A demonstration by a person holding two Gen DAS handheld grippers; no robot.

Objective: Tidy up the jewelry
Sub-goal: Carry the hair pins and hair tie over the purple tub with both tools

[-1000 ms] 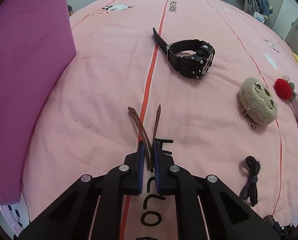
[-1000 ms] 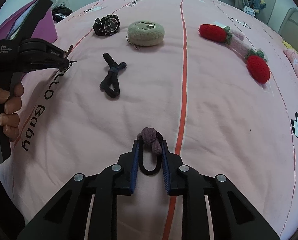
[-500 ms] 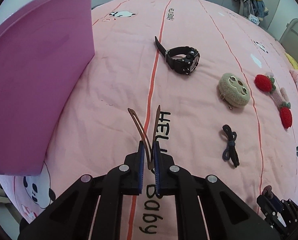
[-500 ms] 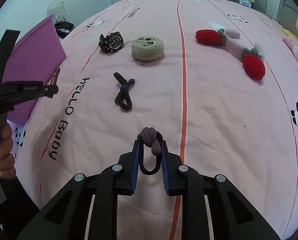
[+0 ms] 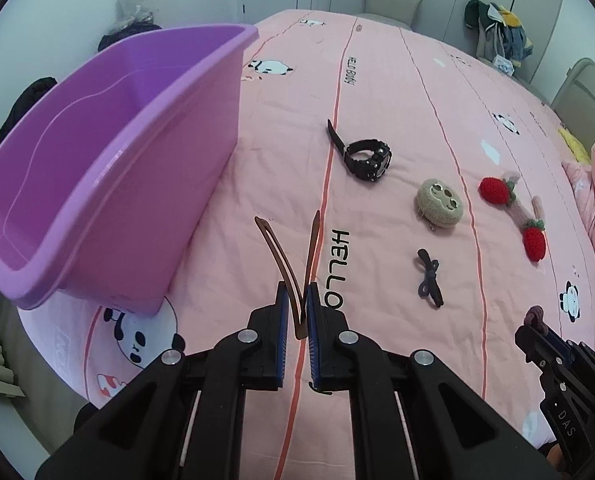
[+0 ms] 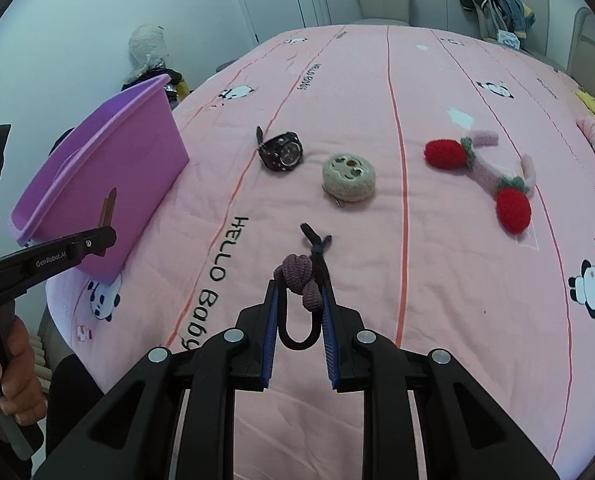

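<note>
My left gripper (image 5: 297,300) is shut on a brown hair clip (image 5: 285,256) and holds it above the bed, right of the purple bin (image 5: 97,168). The left gripper also shows in the right wrist view (image 6: 105,236) with the clip (image 6: 108,208) in front of the bin (image 6: 97,176). My right gripper (image 6: 299,300) is shut on a mauve knotted hair tie with a black loop (image 6: 299,280), lifted over the pink bedspread (image 6: 417,280). It also shows in the left wrist view (image 5: 537,332).
On the bedspread lie a black watch (image 5: 367,158), a beige fuzzy round clip (image 5: 439,202), a strawberry headband (image 5: 513,212) and a dark blue hair tie (image 5: 429,278). Clothes hang on a rack (image 5: 493,28) behind the bed. The bin stands at the bed's left edge.
Both grippers have risen and pulled back with their items. The purple bin's open inside has come into view at the left.
</note>
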